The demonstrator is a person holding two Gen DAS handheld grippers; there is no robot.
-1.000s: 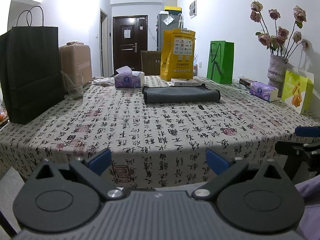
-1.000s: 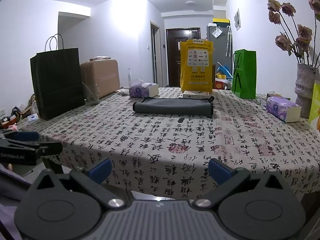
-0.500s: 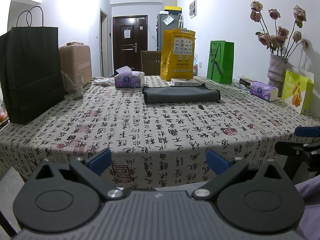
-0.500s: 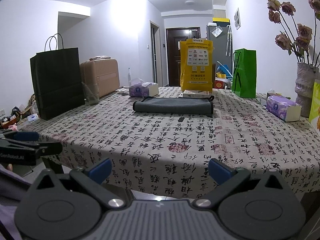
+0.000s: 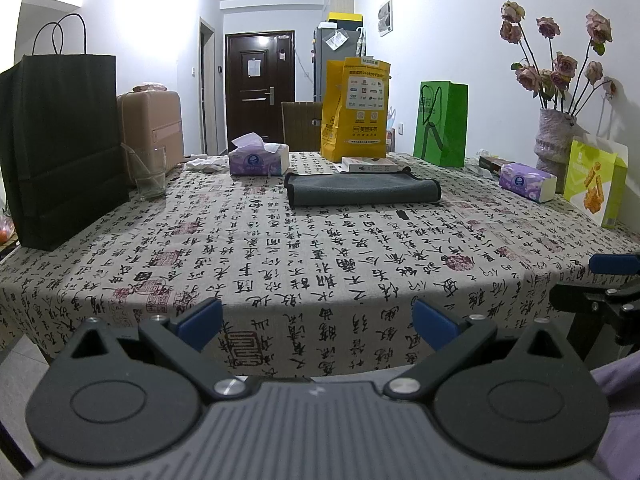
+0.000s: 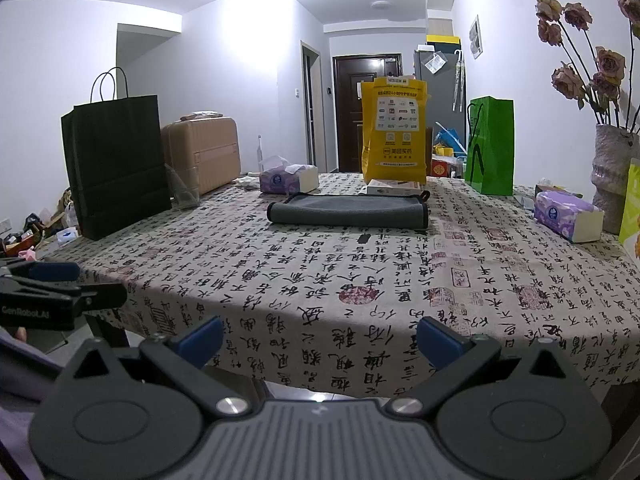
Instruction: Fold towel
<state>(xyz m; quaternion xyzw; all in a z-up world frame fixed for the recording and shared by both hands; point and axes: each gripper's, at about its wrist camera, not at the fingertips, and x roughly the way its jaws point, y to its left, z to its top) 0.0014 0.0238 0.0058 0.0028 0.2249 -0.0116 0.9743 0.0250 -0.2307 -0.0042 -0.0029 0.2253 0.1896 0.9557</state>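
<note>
My left gripper [image 5: 316, 322] and right gripper [image 6: 318, 338] hover off the near edge of the calligraphy-print tablecloth [image 5: 320, 248], fingers spread wide, holding nothing. The folded grey towel [image 5: 363, 193] lies toward the far edge. Only the left view shows the whole white patterned vase [image 5: 554, 138]; only the right view shows floor clutter [image 6: 28, 232].

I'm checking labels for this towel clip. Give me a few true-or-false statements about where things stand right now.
1. The towel lies folded on the table. True.
2. The left gripper holds the towel. False: its jaws are open and empty, short of the table.
3. The right gripper is open. True.
4. A glass stands on the towel. False: it stands apart, beside the black bag.
5. The yellow bag stands behind the towel. True.
</note>
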